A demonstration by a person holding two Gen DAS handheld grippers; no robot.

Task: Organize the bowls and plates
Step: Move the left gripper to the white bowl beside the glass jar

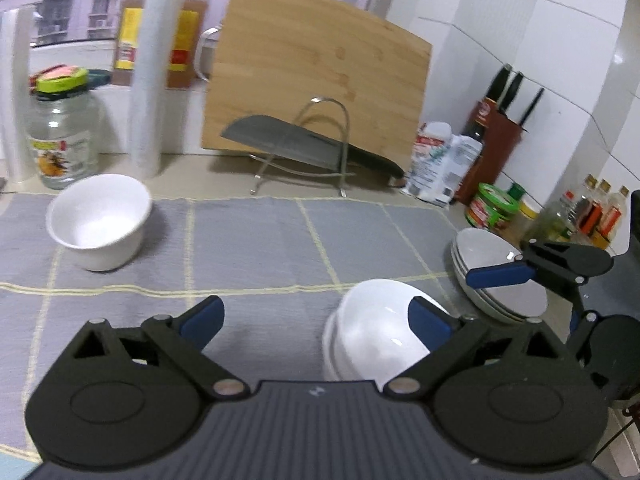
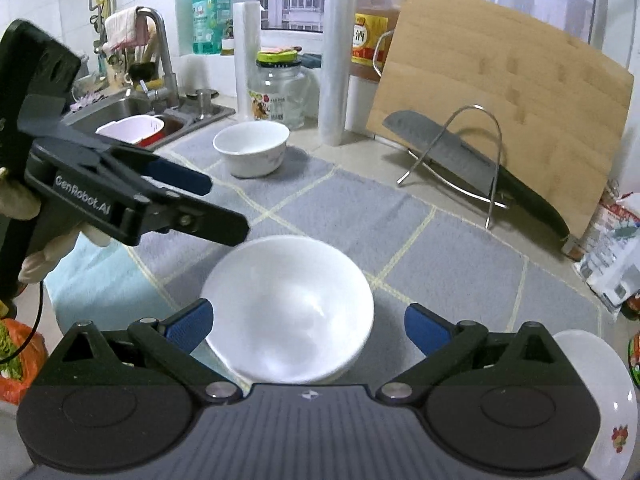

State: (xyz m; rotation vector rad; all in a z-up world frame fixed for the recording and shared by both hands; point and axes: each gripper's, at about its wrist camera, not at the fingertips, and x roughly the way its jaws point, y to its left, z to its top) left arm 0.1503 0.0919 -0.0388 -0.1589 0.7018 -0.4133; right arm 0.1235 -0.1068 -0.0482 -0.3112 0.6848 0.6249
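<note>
**Item 1 – left tongs** [image 1: 316, 322]: jaws spread wide, nothing between the pads. One pad sits in front of the bowl stack without pressing on it.

**Item 2 – right tongs** [image 2: 306, 322]: jaws at full spread, empty, hovering just over the bowl stack with neither pad on the rim.

**Item 3 – bowl stack** [image 2: 288, 304]: white bowls nested, upright, on the grey checked mat [image 1: 248, 240], near the front of the surface. How many bowls it holds cannot be told.

**Item 4 – loose bowl** [image 1: 100, 220]: 1 white bowl, upright, alone at the far side of the mat, well apart from the stack and just before a glass jar [image 1: 62, 136].

**Item 5 – plate stack** [image 1: 496, 280]: shallow plates piled at the mat's edge, beside the bowl stack.

**Handling note (judgement):** the stack appears released; the loose bowl looks like the next piece to collect. Approach it with the jaws kept wide, set 1 pad inside and 1 outside the rim, close firmly, lift clear of the jar, then lower it centred into the stack before letting go. A glazed rim may slip.
</note>
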